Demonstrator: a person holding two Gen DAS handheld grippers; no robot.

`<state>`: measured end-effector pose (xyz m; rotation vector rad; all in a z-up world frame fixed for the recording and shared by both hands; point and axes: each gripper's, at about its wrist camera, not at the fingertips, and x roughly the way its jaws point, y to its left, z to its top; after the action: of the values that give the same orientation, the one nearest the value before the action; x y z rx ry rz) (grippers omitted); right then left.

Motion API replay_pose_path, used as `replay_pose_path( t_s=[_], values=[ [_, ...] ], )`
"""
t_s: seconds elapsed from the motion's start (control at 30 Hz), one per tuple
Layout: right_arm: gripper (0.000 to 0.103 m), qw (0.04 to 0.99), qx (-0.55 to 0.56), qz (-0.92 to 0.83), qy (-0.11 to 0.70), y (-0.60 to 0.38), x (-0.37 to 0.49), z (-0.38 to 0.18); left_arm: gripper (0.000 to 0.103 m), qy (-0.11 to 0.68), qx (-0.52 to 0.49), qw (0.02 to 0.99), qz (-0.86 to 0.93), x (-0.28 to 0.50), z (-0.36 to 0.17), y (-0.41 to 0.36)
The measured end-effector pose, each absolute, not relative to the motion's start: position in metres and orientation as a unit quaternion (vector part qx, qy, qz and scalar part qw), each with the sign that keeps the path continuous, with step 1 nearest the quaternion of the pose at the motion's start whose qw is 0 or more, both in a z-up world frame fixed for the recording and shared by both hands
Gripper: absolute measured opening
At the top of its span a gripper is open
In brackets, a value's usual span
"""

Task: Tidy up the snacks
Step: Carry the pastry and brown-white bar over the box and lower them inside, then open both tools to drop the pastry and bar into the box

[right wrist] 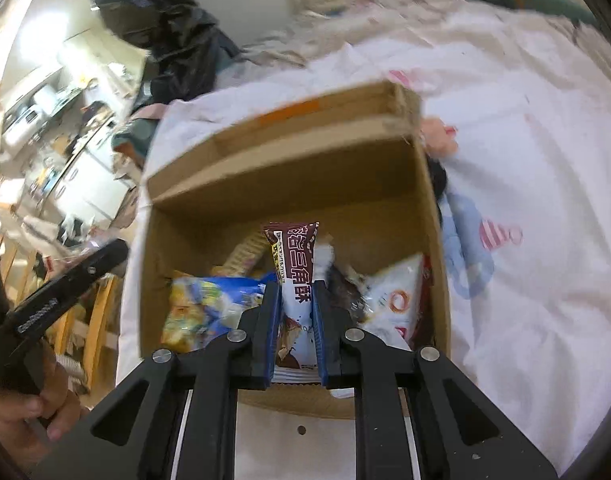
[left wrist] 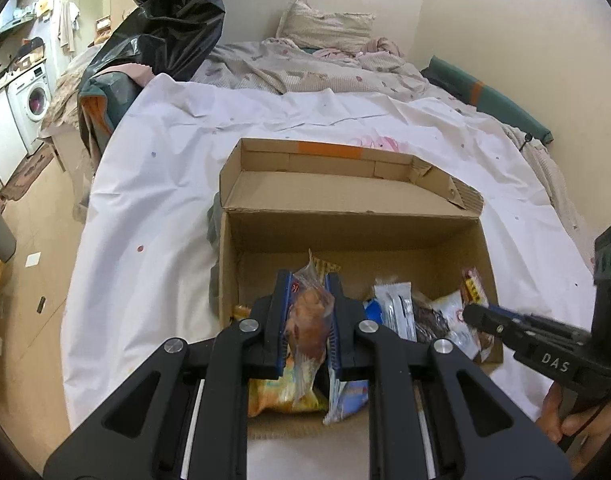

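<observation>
Now | left gripper (left wrist: 308, 322) jaws clamp pastry packet (left wrist: 309, 332) | right gripper (right wrist: 297, 320) jaws clamp brown-white wafer packet (right wrist: 296, 276)

Cardboard box (left wrist: 345, 200) is showing plain brown w/ an orange tape strip on its far flap, sitting on a white sheet (left wrist: 153, 200) that's carrying small purplish dots and, in the right wrist view, pink-striped and pale blue prints. Left gripper (left wrist: 310, 312), black w/ blue pads, is clamping a clear wrapper (left wrist: 309, 320) showing golden-brown bread; right gripper (right wrist: 297, 316), same colours, is clamping a brown-and-white packet (right wrist: 295, 264) w/ white lettering. Yellow-blue bag (right wrist: 201, 304) and white pouch (right wrist: 393, 300) w/ red ring are lying in the box.
</observation>
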<state>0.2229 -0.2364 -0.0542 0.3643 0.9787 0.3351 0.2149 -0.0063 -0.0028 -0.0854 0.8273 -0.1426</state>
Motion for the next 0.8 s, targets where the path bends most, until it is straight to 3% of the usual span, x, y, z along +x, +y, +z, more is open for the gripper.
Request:
replay_pose_path(
  t_s=[0.8],
  values=[
    [0.02,0.839,0.181,0.17,0.484,-0.232,0.231,-0.065,0.014,0.401,-0.023,0.913,-0.065,0.223,-0.02,-0.015]
  ],
)
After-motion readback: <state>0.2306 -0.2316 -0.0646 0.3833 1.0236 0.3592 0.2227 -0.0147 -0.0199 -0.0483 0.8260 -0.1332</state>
